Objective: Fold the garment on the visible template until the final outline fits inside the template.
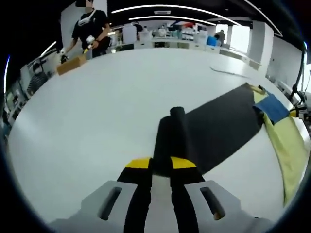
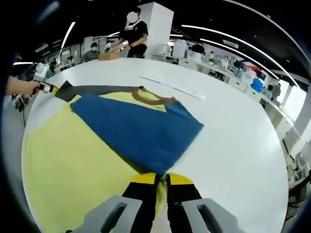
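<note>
Pinching a dark sleeve (image 1: 214, 128) of the one garment (image 2: 141, 124), the left gripper (image 1: 161, 164) has its jaws pressed together on the cloth, and the right gripper (image 2: 162, 180) nips the near edge of the blue part with its jaws pressed together too. I count two grippers, one garment with blue, yellow and dark parts lying on one white table (image 2: 228, 126), and I cannot pick out a template. If one gripper pulls too hard, the cloth could slip out or bunch up, and the fold would go crooked.
</note>
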